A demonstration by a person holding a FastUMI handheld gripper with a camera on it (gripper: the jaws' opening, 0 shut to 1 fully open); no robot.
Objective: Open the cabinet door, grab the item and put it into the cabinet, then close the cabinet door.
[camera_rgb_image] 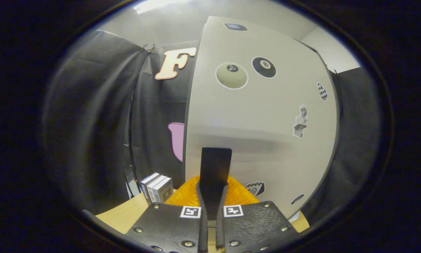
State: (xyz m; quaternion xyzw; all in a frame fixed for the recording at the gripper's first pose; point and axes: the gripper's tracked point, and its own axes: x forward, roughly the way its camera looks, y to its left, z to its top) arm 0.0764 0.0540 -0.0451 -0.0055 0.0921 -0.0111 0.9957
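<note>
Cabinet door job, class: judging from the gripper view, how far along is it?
Done: the grab, it seems. In hand: the gripper is shut on a black flat item, before the stickered cabinet door. Left: placing it inside and closing; whether the door stands open I cannot tell.

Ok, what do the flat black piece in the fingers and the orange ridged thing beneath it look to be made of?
The flat black rectangular piece, clamped between the gripper fingers, looks like matte plastic or rubber: smooth and even, without shine; I can't tell which. The orange ridged thing under it looks like translucent glossy plastic, glowing along its ribs. Behind stands the pale grey cabinet panel, apparently satin laminate.
</note>
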